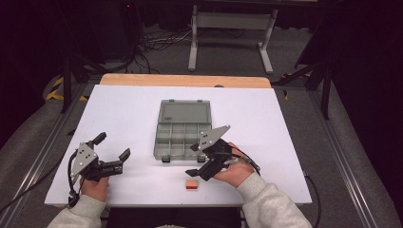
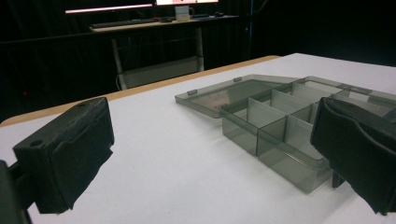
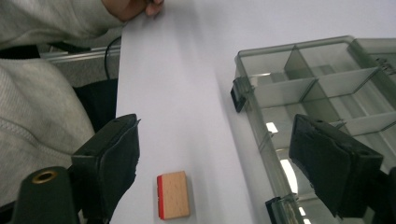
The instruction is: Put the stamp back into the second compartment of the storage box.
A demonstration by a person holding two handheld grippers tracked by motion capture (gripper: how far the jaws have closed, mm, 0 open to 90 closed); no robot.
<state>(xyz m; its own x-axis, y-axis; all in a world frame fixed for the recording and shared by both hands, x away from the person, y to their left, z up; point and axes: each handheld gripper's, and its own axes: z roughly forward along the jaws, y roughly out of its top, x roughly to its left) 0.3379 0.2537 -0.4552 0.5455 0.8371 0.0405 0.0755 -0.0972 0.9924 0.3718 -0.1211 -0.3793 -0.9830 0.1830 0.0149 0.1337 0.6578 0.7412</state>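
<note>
- I judge this the approach step: my right gripper [image 1: 196,159] hovers with jaws apart and empty over the small rectangular wooden block with one red end [image 3: 173,194], not yet touching it.
- The block lies flat on the white surface [image 1: 123,114], just in front of the open grey clear plastic compartment box [image 1: 179,135].
- In the right gripper view its long axis runs along my jaws.
- Next I should lower, straddle its sides, close.
- My left gripper [image 1: 112,152] rests well apart, jaws open.

Two forearms in grey sleeves reach in — the left hand-held gripper [image 1: 113,147] and right hand-held gripper [image 1: 194,159] both gape wide, empty.
</note>
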